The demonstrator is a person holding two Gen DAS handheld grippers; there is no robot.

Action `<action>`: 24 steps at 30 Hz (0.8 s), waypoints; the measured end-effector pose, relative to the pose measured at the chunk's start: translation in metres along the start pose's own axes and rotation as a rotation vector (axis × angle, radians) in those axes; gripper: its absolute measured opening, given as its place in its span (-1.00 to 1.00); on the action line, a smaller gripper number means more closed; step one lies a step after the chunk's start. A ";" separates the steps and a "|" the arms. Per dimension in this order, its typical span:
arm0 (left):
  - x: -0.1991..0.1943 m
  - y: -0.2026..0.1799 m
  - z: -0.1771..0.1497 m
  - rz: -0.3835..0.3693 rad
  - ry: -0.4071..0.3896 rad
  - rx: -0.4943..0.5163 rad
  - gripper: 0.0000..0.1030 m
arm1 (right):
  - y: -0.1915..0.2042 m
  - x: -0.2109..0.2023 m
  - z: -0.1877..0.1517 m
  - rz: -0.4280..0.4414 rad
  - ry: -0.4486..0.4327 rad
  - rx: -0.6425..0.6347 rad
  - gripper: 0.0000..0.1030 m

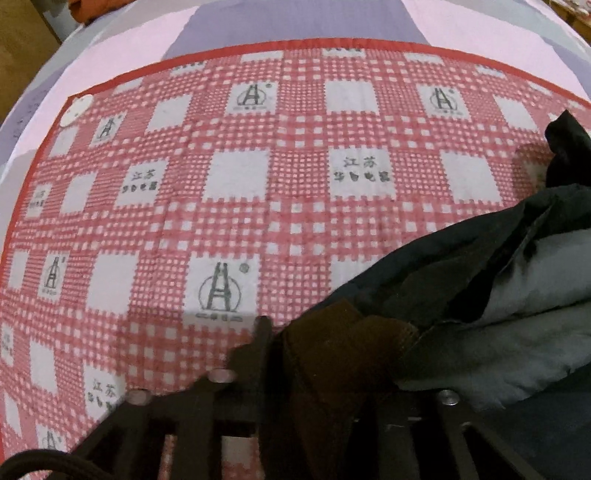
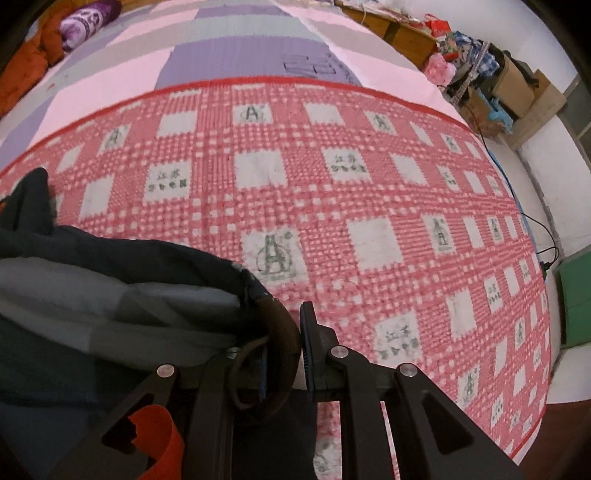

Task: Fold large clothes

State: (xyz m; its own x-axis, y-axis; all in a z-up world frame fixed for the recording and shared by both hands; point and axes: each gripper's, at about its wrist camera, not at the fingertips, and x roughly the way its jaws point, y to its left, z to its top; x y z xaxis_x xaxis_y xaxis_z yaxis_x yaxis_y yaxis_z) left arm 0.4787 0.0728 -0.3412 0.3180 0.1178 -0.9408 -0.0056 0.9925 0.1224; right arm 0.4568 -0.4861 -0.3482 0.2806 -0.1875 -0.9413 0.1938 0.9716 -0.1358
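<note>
A dark navy jacket (image 1: 461, 258) with grey lining (image 1: 517, 332) lies bunched on a red-and-white checked blanket (image 1: 236, 177). In the left wrist view its brown ribbed cuff (image 1: 332, 354) stands between the jaws of my left gripper (image 1: 295, 339) and drapes over the right finger. The left finger (image 1: 263, 332) sits just beside the cuff, so the jaws look slightly parted. In the right wrist view my right gripper (image 2: 286, 343) is shut on another brown ribbed edge (image 2: 280, 325) of the jacket (image 2: 110, 295), low over the blanket (image 2: 369, 184).
The blanket covers a bed with a pink, purple and grey sheet (image 2: 240, 55). An orange cloth (image 2: 22, 74) and a purple bundle (image 2: 88, 22) lie at the far left. Wooden furniture, boxes and clutter (image 2: 491, 77) and cables (image 2: 546, 251) stand right of the bed.
</note>
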 end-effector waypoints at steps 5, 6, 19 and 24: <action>-0.021 0.013 0.008 -0.044 0.024 0.044 -0.21 | 0.003 -0.010 0.004 -0.021 0.014 -0.024 -0.66; -0.025 0.016 0.008 -0.066 0.029 0.052 -0.19 | 0.003 -0.018 0.005 -0.027 0.005 -0.042 -0.58; -0.055 0.043 0.047 -0.392 0.181 -0.100 0.24 | -0.015 -0.075 0.046 0.021 0.045 -0.039 0.61; -0.072 0.025 0.039 -0.199 0.071 0.063 0.29 | 0.037 -0.106 0.017 -0.344 -0.151 -0.390 0.63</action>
State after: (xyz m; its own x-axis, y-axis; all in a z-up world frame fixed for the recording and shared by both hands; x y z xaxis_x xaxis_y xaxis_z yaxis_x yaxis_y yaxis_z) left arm 0.4923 0.0878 -0.2577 0.2388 -0.0761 -0.9681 0.1108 0.9925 -0.0506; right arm 0.4503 -0.4330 -0.2480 0.3998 -0.4949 -0.7715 -0.0569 0.8267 -0.5598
